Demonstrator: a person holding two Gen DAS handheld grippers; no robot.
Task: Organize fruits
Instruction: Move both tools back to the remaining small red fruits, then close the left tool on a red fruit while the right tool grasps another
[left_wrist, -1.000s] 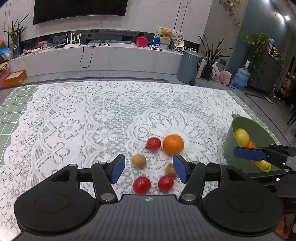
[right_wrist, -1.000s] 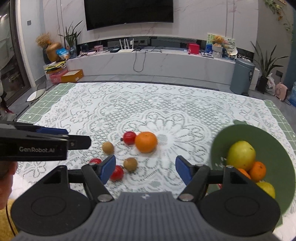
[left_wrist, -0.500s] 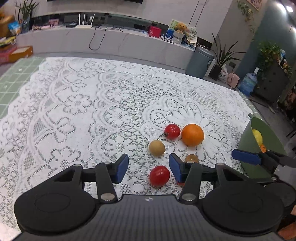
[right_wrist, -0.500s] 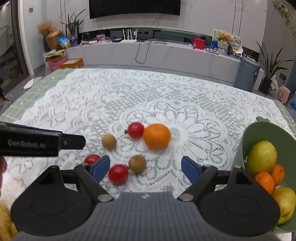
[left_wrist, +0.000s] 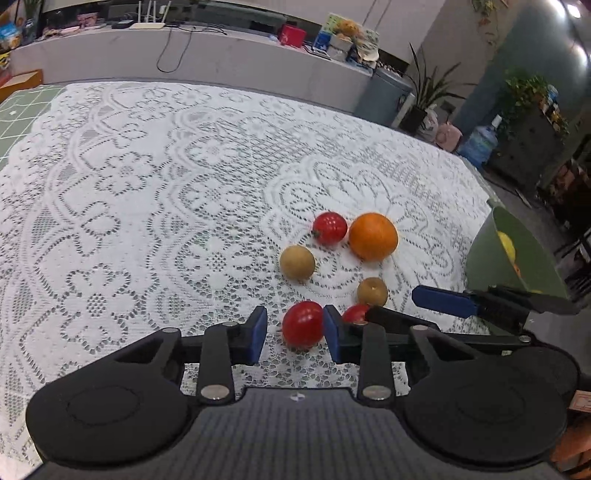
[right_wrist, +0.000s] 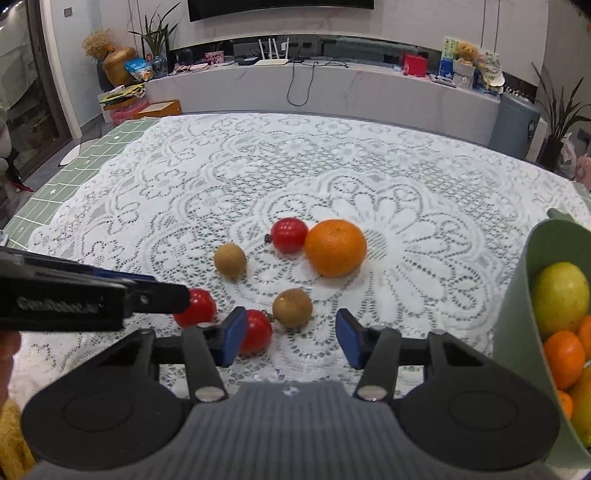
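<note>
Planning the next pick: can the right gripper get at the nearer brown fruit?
Probably yes: the nearer brown fruit sits just ahead of the right gripper, whose jaws, just closing, hold nothing yet; a red tomato crowds its left finger.

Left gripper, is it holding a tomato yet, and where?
Not quite. The left gripper has just been closing its jaws around the red tomato: one pad touches its side, but a gap shows at the other.

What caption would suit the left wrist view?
Left gripper closing around a red tomato on the lace tablecloth, other fruit beyond.
</note>
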